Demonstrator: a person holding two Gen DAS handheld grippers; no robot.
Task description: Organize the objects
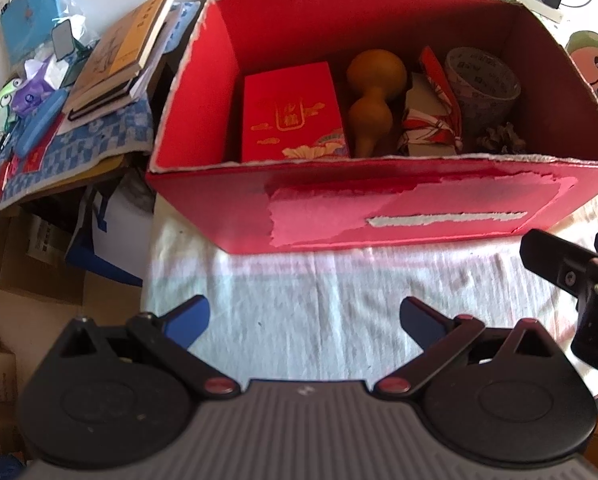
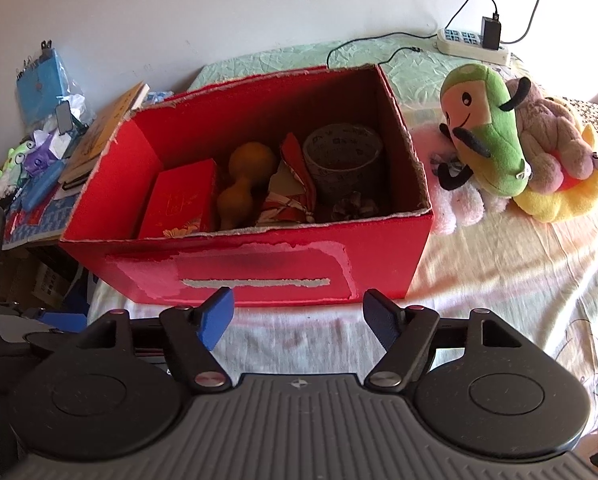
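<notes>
**Both grippers open, empty, in front of red box**

Left gripper (image 1: 305, 322): jaws spread wide, nothing between, touching nothing; hovering over pale cloth (image 1: 339, 280) just short of box front. Right gripper (image 2: 299, 320): also spread wide, empty, tips near box's front wall; seen too at right edge of left cam.

Box (image 2: 259, 268): open top, torn rim, torn patch on front wall, sitting on cloth. Inside, L to R: red packet (image 1: 293, 114) w/ gold print, leaning against the left end; gourd (image 1: 371, 98) upright beside it; red/white folded paper pkg (image 1: 433, 120); grey patterned cup (image 1: 483, 84) tipped on its side toward back right; pinecone (image 1: 503, 140) at front right corner, below cup.

Outside box, left: books (image 1: 119, 56) stacked on blue checked mat, w/ blue case and misc clutter. Right: plush toys (image 2: 491, 132) in a heap on cloth, just beside box's right wall. Behind: power strip (image 2: 471, 46) w/ black adapter plugged in.
</notes>
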